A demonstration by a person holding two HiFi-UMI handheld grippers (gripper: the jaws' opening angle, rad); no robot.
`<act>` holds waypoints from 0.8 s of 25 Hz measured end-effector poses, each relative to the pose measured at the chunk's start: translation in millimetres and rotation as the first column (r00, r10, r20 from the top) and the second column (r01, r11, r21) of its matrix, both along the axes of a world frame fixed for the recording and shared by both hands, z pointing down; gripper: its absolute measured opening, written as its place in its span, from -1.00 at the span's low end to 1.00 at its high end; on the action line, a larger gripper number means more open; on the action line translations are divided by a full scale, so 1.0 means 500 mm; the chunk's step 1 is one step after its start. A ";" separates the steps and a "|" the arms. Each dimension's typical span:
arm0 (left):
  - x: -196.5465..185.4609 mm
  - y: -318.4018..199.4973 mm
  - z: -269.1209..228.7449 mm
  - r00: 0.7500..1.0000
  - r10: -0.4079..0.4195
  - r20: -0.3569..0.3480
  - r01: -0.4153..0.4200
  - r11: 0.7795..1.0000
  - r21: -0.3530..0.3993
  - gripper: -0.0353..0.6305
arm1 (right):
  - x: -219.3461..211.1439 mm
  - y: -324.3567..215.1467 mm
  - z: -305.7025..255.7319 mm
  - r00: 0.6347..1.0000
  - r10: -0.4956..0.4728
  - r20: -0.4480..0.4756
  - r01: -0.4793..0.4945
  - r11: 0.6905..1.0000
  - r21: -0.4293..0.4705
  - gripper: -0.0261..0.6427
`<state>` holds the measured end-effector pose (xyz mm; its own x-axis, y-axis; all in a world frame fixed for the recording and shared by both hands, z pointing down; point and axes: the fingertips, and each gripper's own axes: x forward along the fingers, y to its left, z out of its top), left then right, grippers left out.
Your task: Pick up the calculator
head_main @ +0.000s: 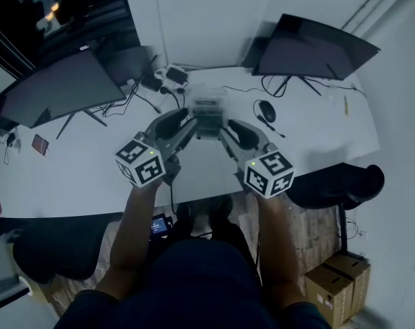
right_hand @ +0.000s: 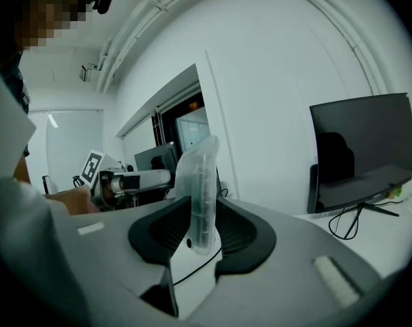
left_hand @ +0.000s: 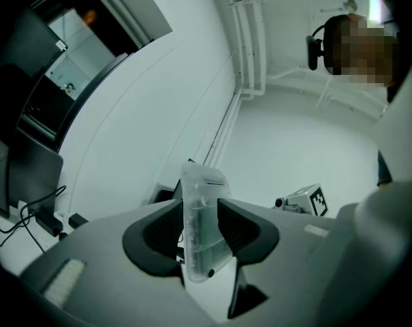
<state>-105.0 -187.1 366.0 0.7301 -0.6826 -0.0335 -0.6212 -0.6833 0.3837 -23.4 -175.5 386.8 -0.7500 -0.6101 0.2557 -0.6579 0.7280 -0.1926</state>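
Note:
A translucent, clear-cased calculator (head_main: 208,110) hangs above the white desk (head_main: 90,177), blurred in the head view, with one gripper at each of its ends. My left gripper (head_main: 185,124) is shut on one end; in its own view the calculator (left_hand: 200,216) stands on edge between the dark pads (left_hand: 159,240). My right gripper (head_main: 228,126) is shut on the other end, and there the calculator (right_hand: 199,189) sits upright between its pads (right_hand: 238,234). Each gripper sees the other across the case: the right gripper's marker cube (left_hand: 308,199) and the left gripper's body (right_hand: 127,180).
Two dark monitors stand on the desk, one at left (head_main: 56,88) and one at right (head_main: 313,46). A black mouse (head_main: 265,110), cables (head_main: 149,91) and a small red-brown object (head_main: 40,144) lie on the desk. A black chair (head_main: 337,184) and cardboard boxes (head_main: 337,276) are at right.

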 end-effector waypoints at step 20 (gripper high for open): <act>-0.010 0.040 -0.104 1.000 0.010 0.016 -0.012 0.991 0.136 -0.47 | -0.012 0.038 -0.094 0.999 0.010 -0.037 -0.006 0.994 0.108 -0.57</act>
